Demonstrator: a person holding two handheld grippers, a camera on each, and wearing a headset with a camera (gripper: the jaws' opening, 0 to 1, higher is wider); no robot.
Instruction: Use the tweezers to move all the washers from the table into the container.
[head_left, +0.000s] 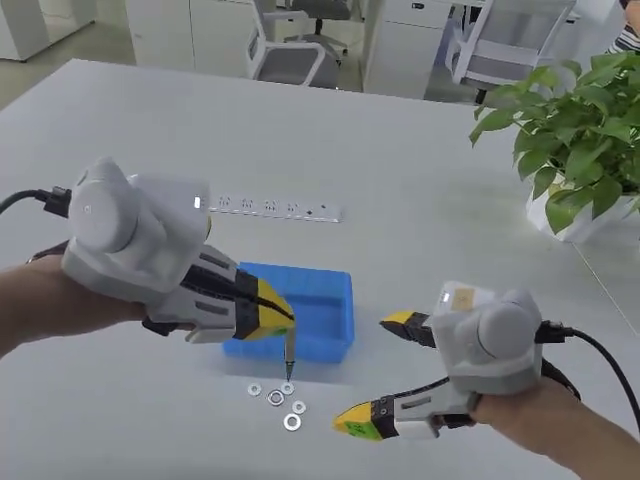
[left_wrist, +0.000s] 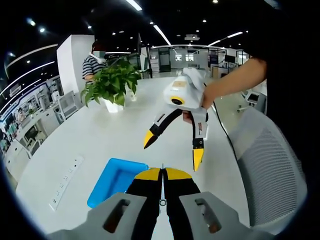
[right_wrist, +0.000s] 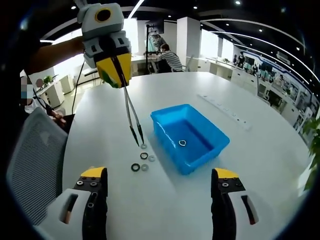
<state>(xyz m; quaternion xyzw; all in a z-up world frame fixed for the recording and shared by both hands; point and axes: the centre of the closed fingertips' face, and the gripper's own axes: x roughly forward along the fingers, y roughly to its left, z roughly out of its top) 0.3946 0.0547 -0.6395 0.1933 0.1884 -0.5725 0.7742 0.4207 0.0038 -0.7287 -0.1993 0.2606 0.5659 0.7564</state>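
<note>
My left gripper is shut on thin metal tweezers. The tweezer tips hang just over several small washers that lie on the white table in front of the blue container. In the right gripper view the tweezers reach down from the left gripper to the washers beside the container, which holds one washer. My right gripper stands open and empty to the right of the washers; its own view shows it wide apart.
A white power strip lies behind the container. A potted plant stands at the table's right edge. Office chairs stand beyond the far edge. In the left gripper view the open right gripper hovers past the container.
</note>
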